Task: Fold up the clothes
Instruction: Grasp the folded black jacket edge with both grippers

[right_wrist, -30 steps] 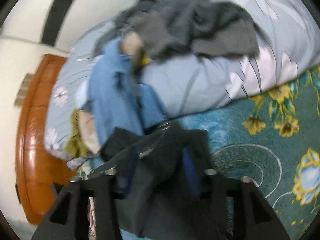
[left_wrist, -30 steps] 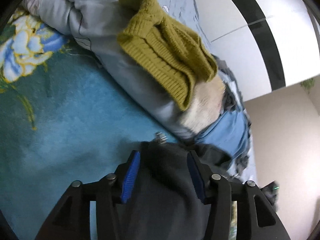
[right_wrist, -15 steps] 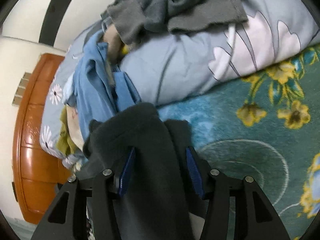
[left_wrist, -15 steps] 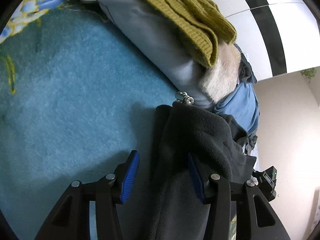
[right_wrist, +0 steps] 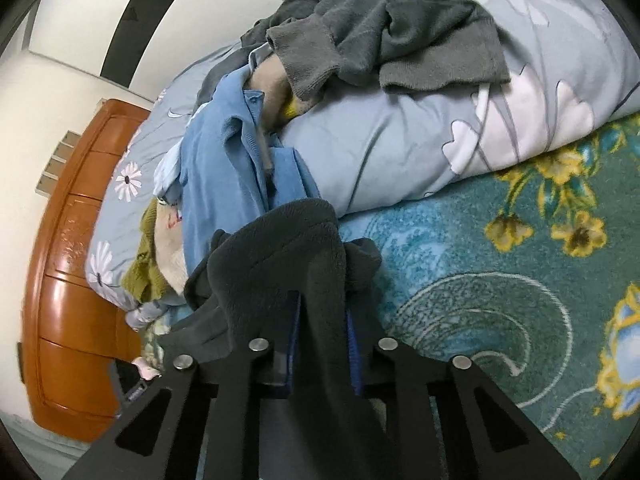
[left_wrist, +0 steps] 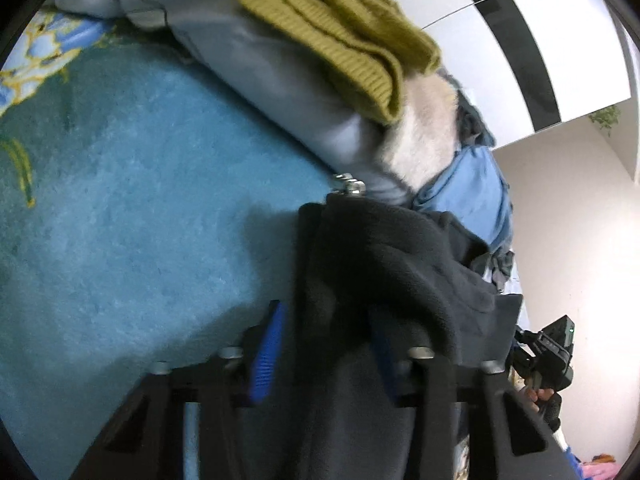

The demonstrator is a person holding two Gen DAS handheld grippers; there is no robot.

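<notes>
Both grippers were wider a moment ago, with the dark fleece garment lying loose between their fingers; now the jaws are closing on it. The left gripper has the fleece bunched between its blue pads, and the right gripper squeezes a narrow fold of the same cloth. This looks like the grasp that starts a fold: the garment is caught at two places, so it can be lifted or spread next.

The garment lies on the teal flowered blanket, at the near edge of the rolled grey quilt. Compared with a second ago, both views sit a little lower and closer to the blanket.

On the quilt rest a mustard knitted sweater, a blue shirt and a grey sweater. The blue shirt touches the far edge of the fleece, so it may be dragged along. A wooden headboard stands at the far left.
</notes>
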